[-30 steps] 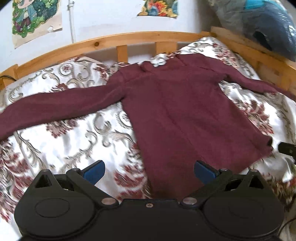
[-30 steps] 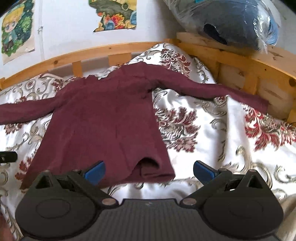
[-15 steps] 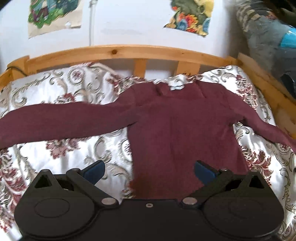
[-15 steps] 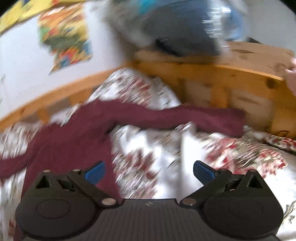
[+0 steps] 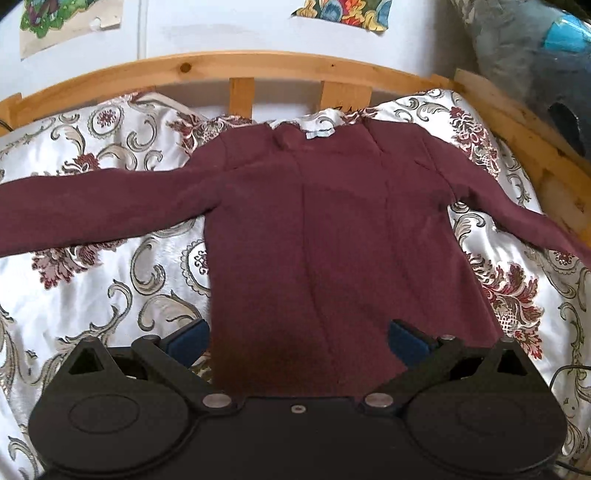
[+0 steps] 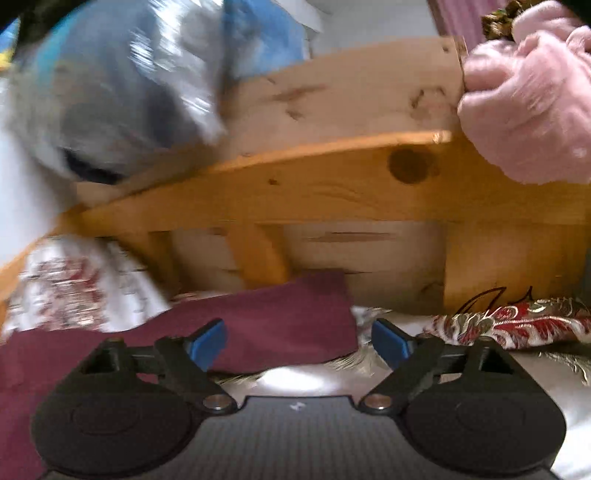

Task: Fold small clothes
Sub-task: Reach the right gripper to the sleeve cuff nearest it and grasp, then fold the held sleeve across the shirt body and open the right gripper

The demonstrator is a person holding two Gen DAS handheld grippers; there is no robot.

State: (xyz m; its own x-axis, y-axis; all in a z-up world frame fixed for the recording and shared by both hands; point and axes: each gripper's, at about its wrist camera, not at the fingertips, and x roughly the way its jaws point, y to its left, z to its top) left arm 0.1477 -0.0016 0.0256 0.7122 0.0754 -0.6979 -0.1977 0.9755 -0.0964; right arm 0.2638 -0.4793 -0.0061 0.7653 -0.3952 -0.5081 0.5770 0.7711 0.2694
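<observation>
Maroon long-sleeved top (image 5: 332,229) spread flat on the patterned bedspread (image 5: 110,280) of a wooden-railed bed (image 5: 240,66), sleeves stretched out to both sides. Left gripper (image 5: 297,338) above the hem with jaws wide apart, nothing between the blue pads. Right gripper (image 6: 297,339) at the cuff of the right sleeve (image 6: 288,325) by the side rail, jaws closing, not yet pressing the cloth.

No readable text, brand, number or sign in either view. Wall posters (image 5: 70,22) show pictures only. Pale neck tag (image 5: 319,134) on maroon top (image 5: 332,229) too small to read.
</observation>
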